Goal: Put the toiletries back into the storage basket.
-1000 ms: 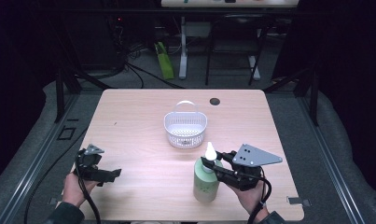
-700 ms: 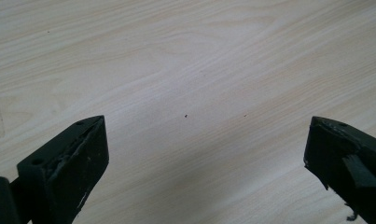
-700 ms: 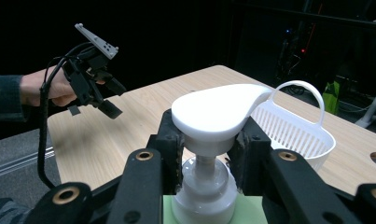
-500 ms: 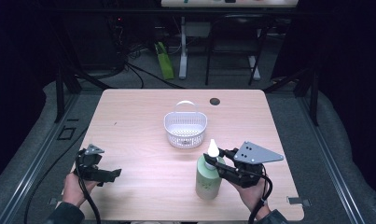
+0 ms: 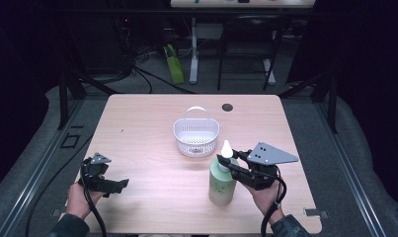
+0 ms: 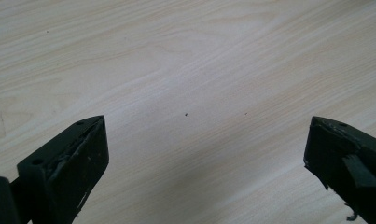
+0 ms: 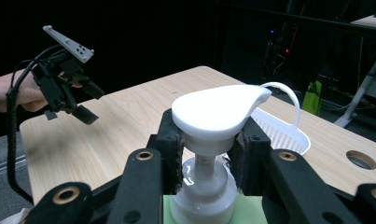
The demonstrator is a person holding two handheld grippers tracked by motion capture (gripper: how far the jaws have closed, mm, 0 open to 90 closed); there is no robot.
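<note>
A green pump bottle [image 5: 221, 182] with a white pump head [image 7: 218, 112] stands upright near the table's front right. My right gripper [image 5: 232, 165] is shut on the bottle's white neck [image 7: 202, 179], just under the pump head, and its jaws press it from both sides. My left gripper [image 5: 118, 185] hovers at the front left of the table, open, with bare wood between its fingers [image 6: 69, 163]. A white perforated basket [image 5: 196, 133] with a raised handle sits at the table's middle, behind the bottle.
The wooden table [image 5: 152, 123] has a dark round cable hole [image 5: 227, 107] at its back edge. Beyond the table lie dark floor, cables, desk legs and a green object [image 5: 174, 69]. In the right gripper view the left gripper [image 7: 85, 105] hangs over the far table edge.
The bottle and my right gripper have shifted slightly to the right, with the grip kept. The left gripper has stayed in place.
</note>
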